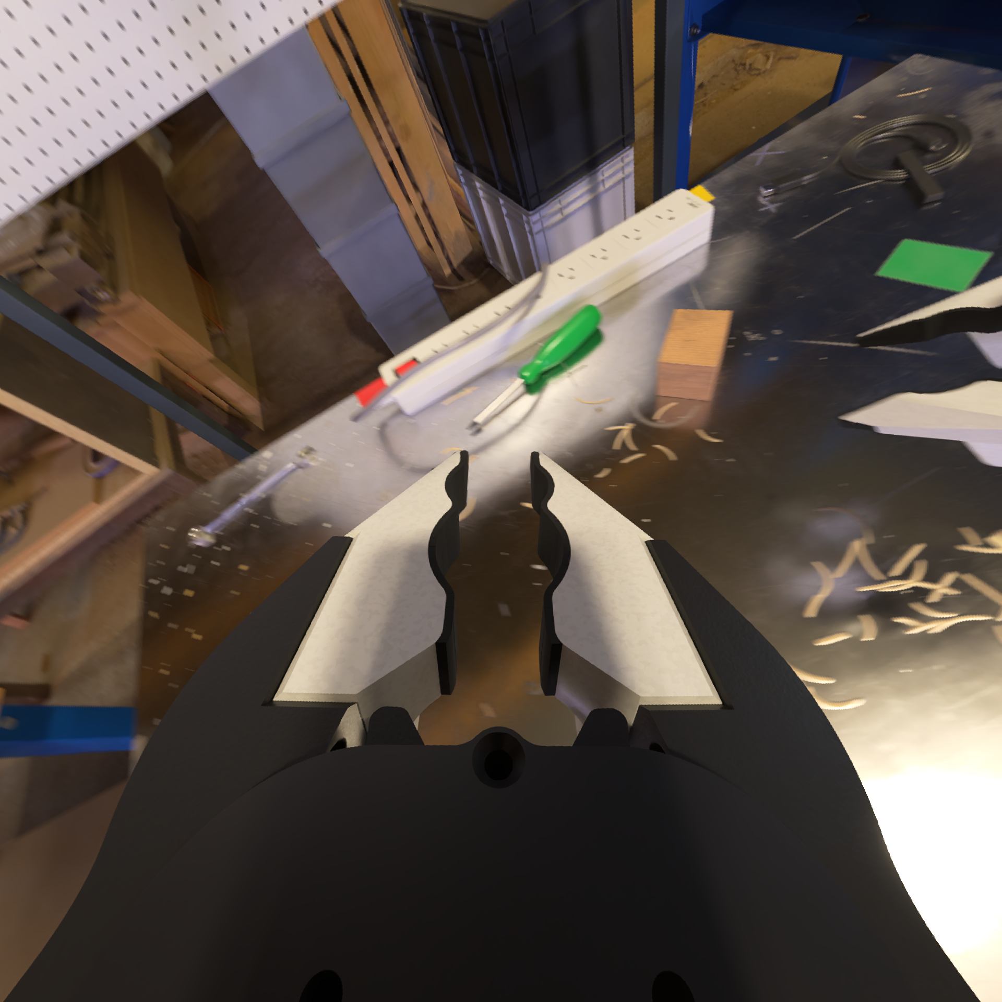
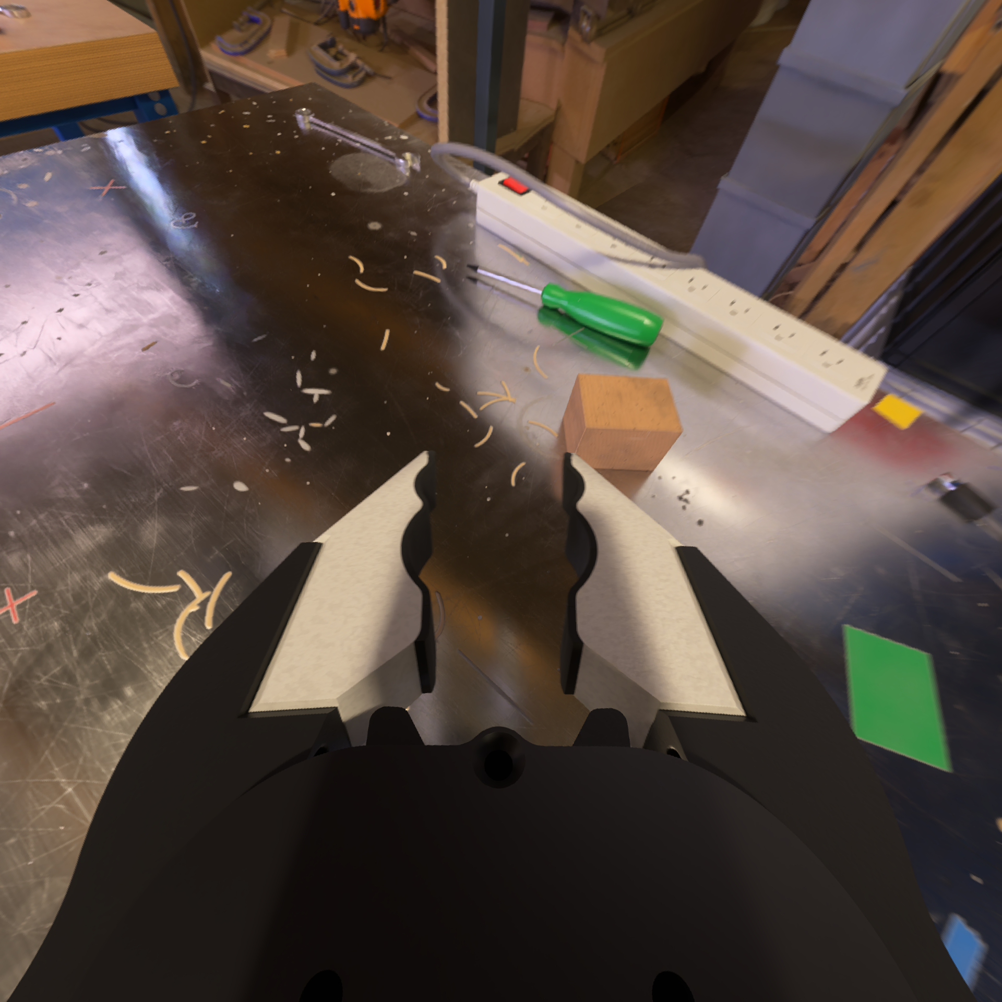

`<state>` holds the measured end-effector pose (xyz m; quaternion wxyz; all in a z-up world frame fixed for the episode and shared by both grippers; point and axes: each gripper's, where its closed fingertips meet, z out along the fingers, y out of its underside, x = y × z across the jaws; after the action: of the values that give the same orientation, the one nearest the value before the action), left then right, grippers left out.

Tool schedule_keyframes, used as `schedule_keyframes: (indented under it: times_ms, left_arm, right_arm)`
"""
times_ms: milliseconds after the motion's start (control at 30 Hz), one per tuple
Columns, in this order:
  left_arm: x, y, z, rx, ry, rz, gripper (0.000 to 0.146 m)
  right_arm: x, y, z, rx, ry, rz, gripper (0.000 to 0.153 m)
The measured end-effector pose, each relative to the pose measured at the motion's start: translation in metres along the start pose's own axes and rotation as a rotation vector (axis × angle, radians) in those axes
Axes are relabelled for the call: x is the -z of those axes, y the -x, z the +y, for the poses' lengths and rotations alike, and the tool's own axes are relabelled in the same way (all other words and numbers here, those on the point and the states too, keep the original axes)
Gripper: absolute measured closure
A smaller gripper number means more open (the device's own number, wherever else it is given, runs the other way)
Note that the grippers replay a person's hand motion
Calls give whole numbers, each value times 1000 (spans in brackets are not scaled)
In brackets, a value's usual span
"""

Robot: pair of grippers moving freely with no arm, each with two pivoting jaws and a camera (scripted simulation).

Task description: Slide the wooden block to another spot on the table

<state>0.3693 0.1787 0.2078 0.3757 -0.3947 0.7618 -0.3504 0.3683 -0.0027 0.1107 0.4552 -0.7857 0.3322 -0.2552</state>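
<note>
Both grippers, left (image 1: 499,461) & right (image 2: 498,461), released, empty; wooden block (image 2: 621,420) just upper right of right fingertips, beside green screwdriver (image 2: 602,320).

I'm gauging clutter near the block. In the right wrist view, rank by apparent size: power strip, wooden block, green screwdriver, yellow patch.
1. power strip, longest by far.
2. wooden block and green screwdriver: unsure; the block is bulkier but nearer, the screwdriver longer.
3. yellow patch, smallest.
</note>
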Motion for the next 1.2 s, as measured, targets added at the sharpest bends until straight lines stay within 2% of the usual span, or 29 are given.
schedule_keyframes:
  times_ms: [33, 100, 233, 367, 500, 733, 933, 1033, 1200]
  left_arm:
    - [1, 20, -2, -30, -10, -1, 121]
    - [-3, 62, 2, -98, 38, -31, 116]
    - [-25, 120, 15, -223, 132, 58, 97]
    - [-53, 158, 27, -363, 198, 181, 84]
    - [-86, 177, 52, -460, 301, 323, 78]
    - [-124, 166, 127, -550, 557, 606, 78]
    - [-135, 132, 150, -502, 579, 787, 79]
    - [-137, 120, 161, -496, 624, 849, 80]
    - [-144, 116, 183, -554, 733, 853, 81]
  right_arm:
    - [-5, -1, 8, -16, 0, -21, 98]
    - [-16, 1, 20, -77, -21, -89, 92]
    - [-26, 8, 31, -128, -68, -192, 91]
    - [-28, 17, 29, -94, -74, -237, 93]
    - [-29, 14, 29, -149, -78, -270, 94]
    - [-30, 15, 31, -190, -73, -309, 97]
    - [-29, 15, 32, -209, -71, -323, 99]
    - [-27, 14, 33, -207, -71, -325, 99]
    - [-27, 13, 33, -214, -67, -327, 100]
